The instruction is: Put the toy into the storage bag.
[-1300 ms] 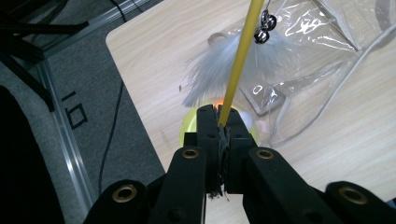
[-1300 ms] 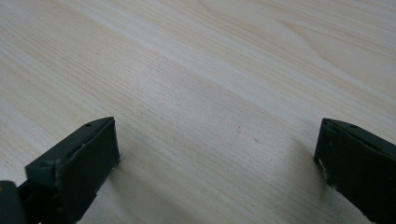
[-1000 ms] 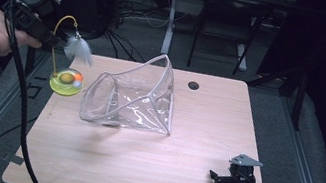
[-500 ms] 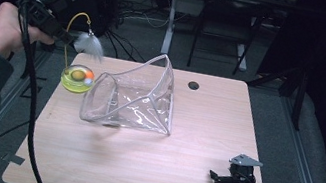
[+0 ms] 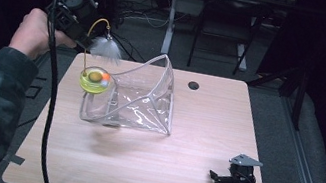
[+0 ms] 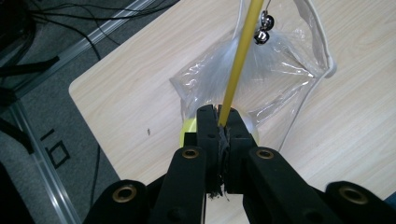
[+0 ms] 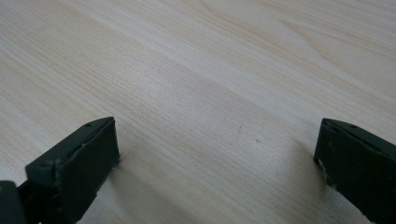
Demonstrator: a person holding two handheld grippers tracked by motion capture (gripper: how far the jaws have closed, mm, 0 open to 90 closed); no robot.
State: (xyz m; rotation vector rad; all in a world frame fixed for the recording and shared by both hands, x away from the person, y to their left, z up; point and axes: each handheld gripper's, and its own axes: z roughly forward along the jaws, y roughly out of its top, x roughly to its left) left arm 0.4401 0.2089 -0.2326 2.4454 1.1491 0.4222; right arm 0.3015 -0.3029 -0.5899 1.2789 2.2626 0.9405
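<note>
Cat toy [image 5: 94,77]: yellow stem clamped in left tongs [image 6: 223,119], base now hanging at near rim of clear pouch [image 5: 142,99]; one second ago it hung well short, outside pouch. Transfer toward pouch opening under way. Right tongs [image 7: 215,154] spread wide, empty, resting on surface [image 5: 186,177].

My left tool [image 5: 84,39], raised at ten o'clock, is clamped tight; my right tool [image 5: 221,179] rests at four o'clock, jaws wide apart.

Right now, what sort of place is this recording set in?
Probably a lab or workshop set up for recording: a bare wooden table in a dark room, loose cables on the floor behind it, and metal desk legs further back.
</note>
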